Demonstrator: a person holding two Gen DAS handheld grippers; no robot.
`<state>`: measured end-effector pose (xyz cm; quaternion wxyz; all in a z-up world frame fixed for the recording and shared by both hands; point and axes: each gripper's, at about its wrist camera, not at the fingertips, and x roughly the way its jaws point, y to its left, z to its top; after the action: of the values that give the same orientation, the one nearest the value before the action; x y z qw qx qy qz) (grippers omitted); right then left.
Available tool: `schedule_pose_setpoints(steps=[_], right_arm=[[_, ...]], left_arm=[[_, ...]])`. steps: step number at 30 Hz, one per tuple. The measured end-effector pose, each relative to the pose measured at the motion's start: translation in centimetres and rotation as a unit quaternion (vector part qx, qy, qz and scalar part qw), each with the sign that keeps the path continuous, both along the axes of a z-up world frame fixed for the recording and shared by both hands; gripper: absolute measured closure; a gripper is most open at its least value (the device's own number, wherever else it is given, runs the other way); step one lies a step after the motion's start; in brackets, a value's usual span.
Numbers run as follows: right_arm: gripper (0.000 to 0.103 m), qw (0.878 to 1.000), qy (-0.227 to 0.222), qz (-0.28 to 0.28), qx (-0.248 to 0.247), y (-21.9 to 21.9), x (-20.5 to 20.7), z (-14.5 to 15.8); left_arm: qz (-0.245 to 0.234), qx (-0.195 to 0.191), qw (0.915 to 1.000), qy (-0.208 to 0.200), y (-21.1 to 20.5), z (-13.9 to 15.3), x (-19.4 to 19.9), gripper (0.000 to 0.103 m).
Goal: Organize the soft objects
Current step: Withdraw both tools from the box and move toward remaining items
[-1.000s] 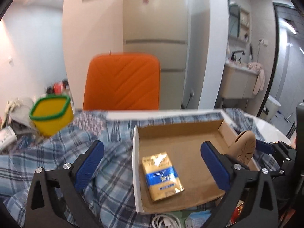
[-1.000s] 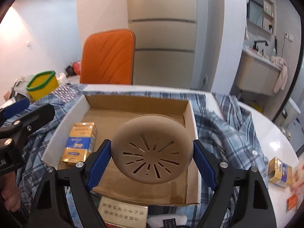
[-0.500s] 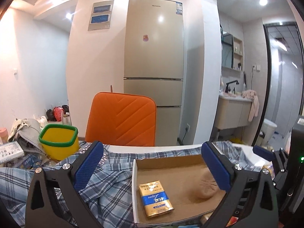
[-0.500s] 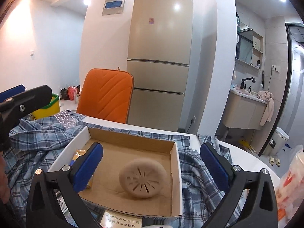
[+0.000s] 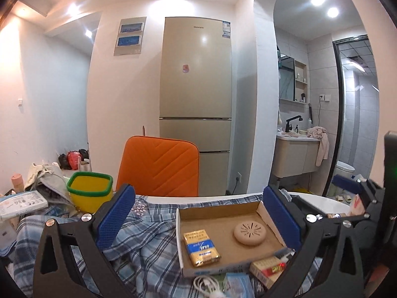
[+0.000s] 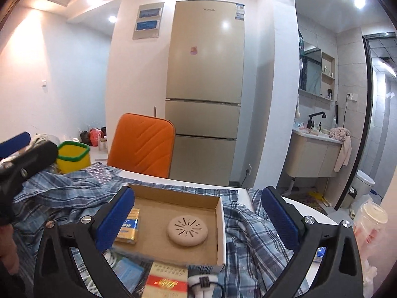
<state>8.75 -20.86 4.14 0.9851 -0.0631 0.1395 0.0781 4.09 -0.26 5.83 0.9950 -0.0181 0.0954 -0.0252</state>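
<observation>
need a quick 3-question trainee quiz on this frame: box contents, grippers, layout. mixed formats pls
1. True or false: the tan round disc lies inside the cardboard box.
2. Multiple choice: the right gripper is A) shut on the disc, B) open with nothing pressed between its pads, C) shut on the gold and blue packet.
3. Fill in: the box rests on a blue ____ shirt.

Key: 1 true. 2 B; the jaws have just been opening, and the disc lies free beyond them. 3 plaid.
</observation>
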Motion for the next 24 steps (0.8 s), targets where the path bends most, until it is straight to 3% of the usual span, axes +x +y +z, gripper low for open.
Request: schedule_pose_setpoints(steps=[3,9,17,24], right_arm=[[0.000,1.000,-0.016,-0.006,-0.002,0.3,-2.1,-0.2],[0.000,0.998,-0.057,-0.034,-0.024,0.7,-5.3,-1.5],[0.000,0.999,-0.010,-0.038,-0.004,-0.2,-4.3,-4.1],[0.000,0.999,0.030,-0.031,0.013,-0.7,-2.7,-5.2]], left_arm=[[0.009,0.000,0.9999,-0.012,0.3,-0.8,-1.4,0.001],[0.012,0.008,0.9999,0.002,0.4,-3.1,-1.9,0.001],[-0.001,0.009,0.9982,0.058,-0.2,-6.4,-0.8,0.001],[-0.004,0.024,0.9986,0.047,-0.8,-6.6,-1.6,0.001]])
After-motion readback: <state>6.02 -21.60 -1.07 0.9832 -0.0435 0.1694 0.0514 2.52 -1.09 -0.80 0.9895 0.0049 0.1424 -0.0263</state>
